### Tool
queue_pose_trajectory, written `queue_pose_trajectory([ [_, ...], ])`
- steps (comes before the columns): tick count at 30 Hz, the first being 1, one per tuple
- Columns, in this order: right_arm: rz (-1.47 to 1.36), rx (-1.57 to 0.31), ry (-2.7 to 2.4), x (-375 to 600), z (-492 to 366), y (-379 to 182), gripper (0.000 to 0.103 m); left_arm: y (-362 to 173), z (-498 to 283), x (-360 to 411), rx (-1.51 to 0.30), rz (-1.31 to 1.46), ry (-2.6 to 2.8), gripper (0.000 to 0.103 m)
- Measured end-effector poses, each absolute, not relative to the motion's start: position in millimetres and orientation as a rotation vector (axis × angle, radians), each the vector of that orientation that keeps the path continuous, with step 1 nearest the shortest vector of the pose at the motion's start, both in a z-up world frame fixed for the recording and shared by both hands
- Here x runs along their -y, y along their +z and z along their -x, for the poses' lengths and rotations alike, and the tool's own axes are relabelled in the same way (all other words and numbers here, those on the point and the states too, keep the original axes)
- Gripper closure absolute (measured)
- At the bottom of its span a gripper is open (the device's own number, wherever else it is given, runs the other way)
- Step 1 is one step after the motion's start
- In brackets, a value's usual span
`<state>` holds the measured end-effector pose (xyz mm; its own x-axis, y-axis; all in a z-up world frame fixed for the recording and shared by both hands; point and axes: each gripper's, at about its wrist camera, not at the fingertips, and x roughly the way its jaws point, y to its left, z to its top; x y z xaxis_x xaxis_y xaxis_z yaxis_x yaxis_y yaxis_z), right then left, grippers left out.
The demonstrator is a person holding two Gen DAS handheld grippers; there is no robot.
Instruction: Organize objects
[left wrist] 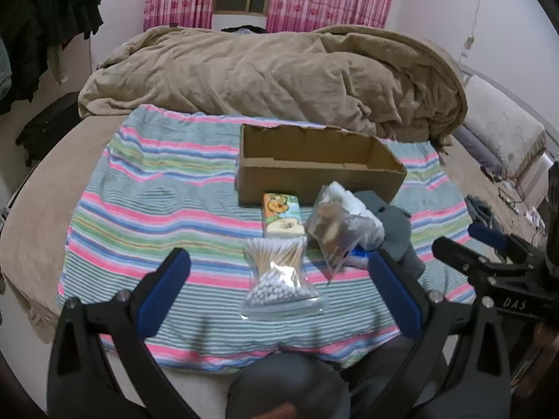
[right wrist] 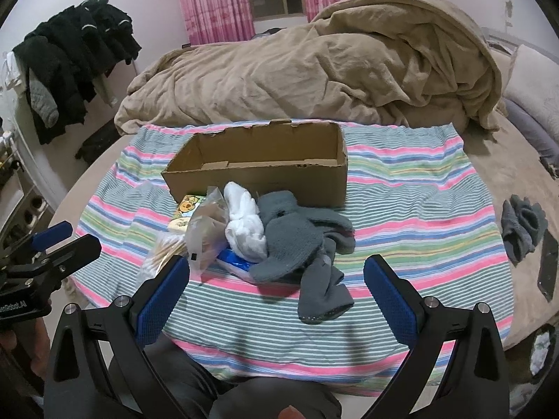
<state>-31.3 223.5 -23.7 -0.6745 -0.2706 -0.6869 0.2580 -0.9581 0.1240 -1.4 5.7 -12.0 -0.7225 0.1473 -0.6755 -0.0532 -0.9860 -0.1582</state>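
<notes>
An open cardboard box (left wrist: 314, 171) (right wrist: 258, 171) stands on a striped cloth (left wrist: 157, 188) on the bed. In front of it lie a cartoon tissue pack (left wrist: 283, 214) (right wrist: 187, 209), a clear bag of cotton swabs (left wrist: 279, 276), another clear bag (left wrist: 332, 230) (right wrist: 206, 230), a white sock bundle (left wrist: 360, 213) (right wrist: 244, 223) and grey socks (right wrist: 300, 244). My left gripper (left wrist: 279, 265) is open, hovering over the swab bag. My right gripper (right wrist: 276, 272) is open, near the grey socks.
A crumpled tan blanket (left wrist: 279, 73) fills the back of the bed. Another grey sock (right wrist: 522, 227) and a dark phone (right wrist: 548, 265) lie right of the cloth. Dark clothes (right wrist: 77, 63) hang at the left.
</notes>
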Motion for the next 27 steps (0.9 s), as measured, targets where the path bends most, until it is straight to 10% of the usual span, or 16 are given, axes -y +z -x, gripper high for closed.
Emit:
queue_pose_trajectory([
  [27,-1.095,0.019,-2.658,-227.1,31.0,-20.4,0.001,-2.5,-4.0,-6.1,0.196,1.074,2.817,0.001],
])
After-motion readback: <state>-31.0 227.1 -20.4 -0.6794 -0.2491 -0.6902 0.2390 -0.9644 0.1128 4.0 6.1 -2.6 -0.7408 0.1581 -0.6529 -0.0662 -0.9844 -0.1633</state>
